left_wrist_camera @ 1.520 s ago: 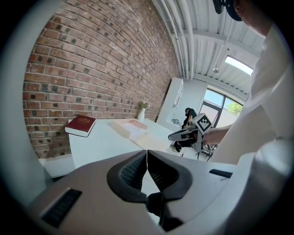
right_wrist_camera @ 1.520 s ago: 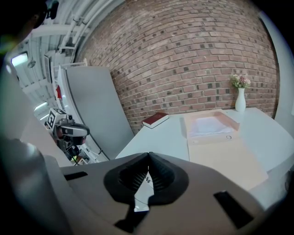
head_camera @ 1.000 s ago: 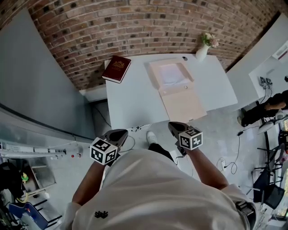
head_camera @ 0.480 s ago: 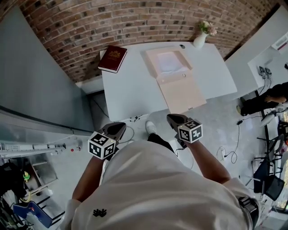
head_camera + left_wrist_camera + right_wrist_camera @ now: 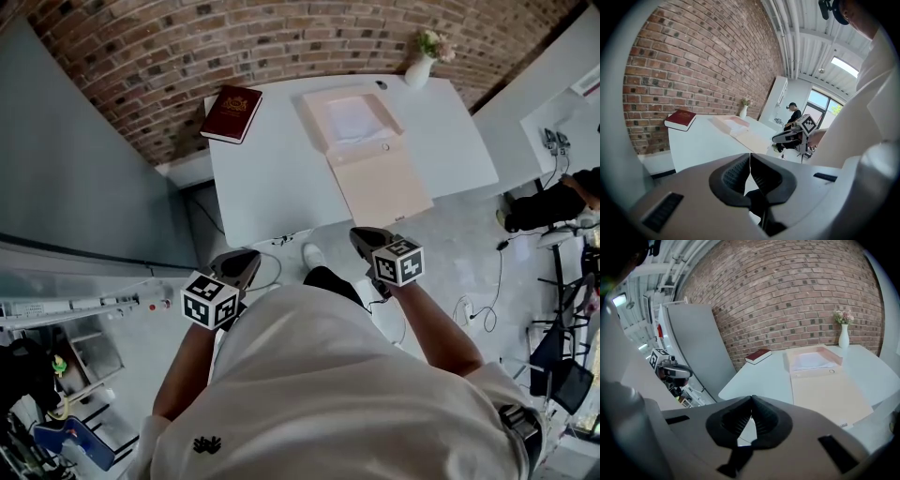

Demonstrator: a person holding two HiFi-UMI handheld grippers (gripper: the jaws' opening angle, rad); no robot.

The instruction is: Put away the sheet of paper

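Right hand-held gripper (image 5: 362, 237), pressed together like left hand-held gripper (image 5: 246, 262), is hovering nearer probable sheet of paper (image 5: 354, 120) by far edge of surface (image 5: 272, 178).

Bright, even daylight; sharp pictures, strong fisheye bending at edges.

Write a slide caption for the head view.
Left gripper, right gripper, both shut, before a table holding an open folder.

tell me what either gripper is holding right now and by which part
Nothing is held: the left gripper and the right gripper are both shut and empty.
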